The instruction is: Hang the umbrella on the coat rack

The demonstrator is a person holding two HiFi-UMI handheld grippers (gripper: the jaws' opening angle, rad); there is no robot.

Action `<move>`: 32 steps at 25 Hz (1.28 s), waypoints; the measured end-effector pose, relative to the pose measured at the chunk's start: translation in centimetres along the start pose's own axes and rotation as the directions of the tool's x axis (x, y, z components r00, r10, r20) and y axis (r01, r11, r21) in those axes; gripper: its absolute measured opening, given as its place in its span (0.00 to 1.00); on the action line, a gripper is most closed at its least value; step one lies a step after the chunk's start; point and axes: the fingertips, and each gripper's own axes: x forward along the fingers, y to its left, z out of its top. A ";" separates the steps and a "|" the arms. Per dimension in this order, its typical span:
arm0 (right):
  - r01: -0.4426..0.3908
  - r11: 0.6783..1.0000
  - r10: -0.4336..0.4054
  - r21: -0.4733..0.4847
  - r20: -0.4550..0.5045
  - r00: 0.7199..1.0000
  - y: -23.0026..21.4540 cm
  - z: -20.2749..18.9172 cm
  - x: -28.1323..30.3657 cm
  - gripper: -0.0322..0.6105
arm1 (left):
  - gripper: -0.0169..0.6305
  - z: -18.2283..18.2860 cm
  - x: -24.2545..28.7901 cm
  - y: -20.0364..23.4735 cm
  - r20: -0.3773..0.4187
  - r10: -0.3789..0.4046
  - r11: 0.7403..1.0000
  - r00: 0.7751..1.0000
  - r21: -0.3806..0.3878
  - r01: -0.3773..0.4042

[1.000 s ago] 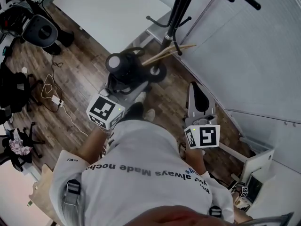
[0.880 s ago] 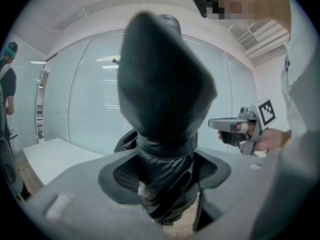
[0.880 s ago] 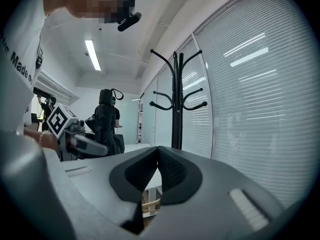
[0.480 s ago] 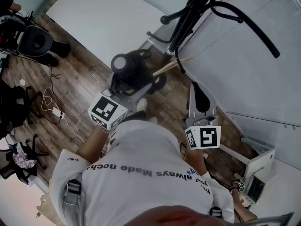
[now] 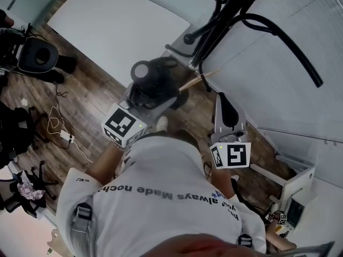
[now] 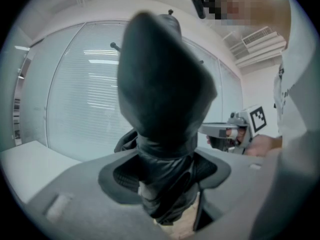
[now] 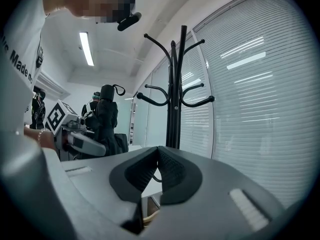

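Note:
A folded black umbrella [image 5: 151, 78] stands upright in my left gripper [image 5: 150, 101], whose pads are shut on its lower part. In the left gripper view the umbrella [image 6: 160, 94] fills the middle, pinched between the jaws of the left gripper [image 6: 165, 184]. My right gripper [image 5: 223, 98] is level beside it on the right, shut and empty; in its own view the right gripper [image 7: 159, 156] has its pads meeting. The black coat rack [image 5: 228, 17] stands just ahead, and its curved hooks [image 7: 175, 94] rise above both grippers. The umbrella [image 7: 106, 114] also shows left of the rack.
A white table [image 5: 118, 25] lies ahead on the left. A wall of window blinds [image 5: 284, 90] runs close on the right, behind the rack. An office chair [image 5: 37, 52] and floor cables [image 5: 59, 125] are at the far left. A light wooden stick [image 5: 199, 78] lies by the rack's foot.
Both grippers have moved forward toward the coat rack, the umbrella carried along in the left one. The rack's hooks now loom larger and closer overhead.

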 end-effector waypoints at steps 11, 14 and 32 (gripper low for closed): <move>-0.050 0.999 0.050 -0.001 -0.004 0.999 -2.3 0.1 1.5 0.05 | 0.46 1.0 2.6 0.4 0.000 0.013 1.000 1.000 -0.008 -0.013; -0.060 0.998 0.060 -0.006 0.000 0.998 -2.9 0.4 1.6 0.05 | 0.46 1.0 3.0 0.5 -0.009 0.027 1.000 1.000 -0.006 -0.027; -0.071 0.997 0.071 -0.007 0.006 0.997 -3.9 0.4 2.0 0.05 | 0.46 1.0 4.5 1.6 -0.034 0.037 0.999 0.999 0.002 -0.037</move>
